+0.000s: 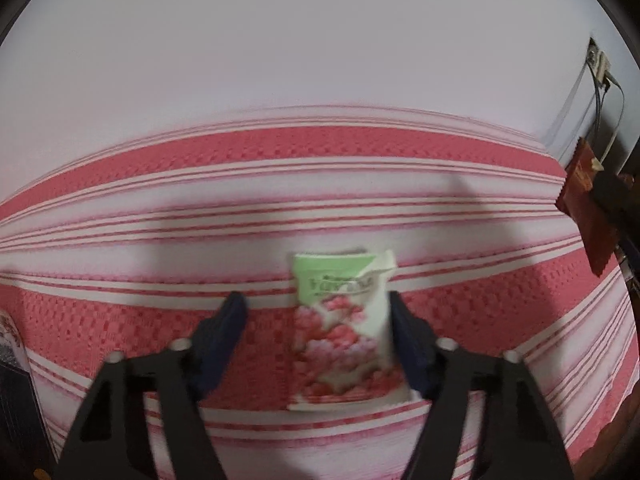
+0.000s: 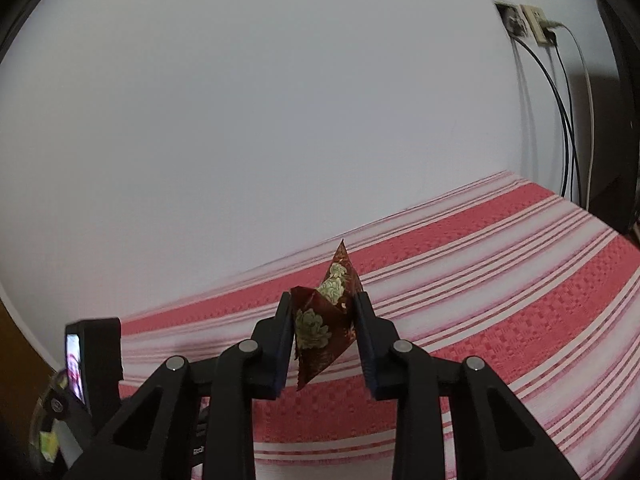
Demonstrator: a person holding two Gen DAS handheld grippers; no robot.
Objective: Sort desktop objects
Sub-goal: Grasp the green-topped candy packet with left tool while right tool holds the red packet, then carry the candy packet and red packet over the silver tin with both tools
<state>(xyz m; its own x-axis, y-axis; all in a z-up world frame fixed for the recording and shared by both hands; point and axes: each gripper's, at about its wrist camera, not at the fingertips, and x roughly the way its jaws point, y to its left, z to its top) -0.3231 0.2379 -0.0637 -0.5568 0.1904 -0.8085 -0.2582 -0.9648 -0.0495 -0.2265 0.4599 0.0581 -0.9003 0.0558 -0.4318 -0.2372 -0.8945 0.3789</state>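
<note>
Sachet (image 1: pixel 344 328) lies flat; right hand-held gripper (image 2: pixel 324 312) pinches packet (image 2: pixel 326 316).

Right tongs (image 2: pixel 323 322) pinch a dark red packet (image 2: pixel 326 322).

cloth (image 1: pixel 480 288) showing red-white stripes | packet (image 1: pixel 344 332) showing green, white, pink | wrapper (image 2: pixel 328 320) showing dark-red, pale flowers

Flat strawberry sachet (image 1: pixel 344 328), crumpled maroon packet (image 2: pixel 326 320)
</note>
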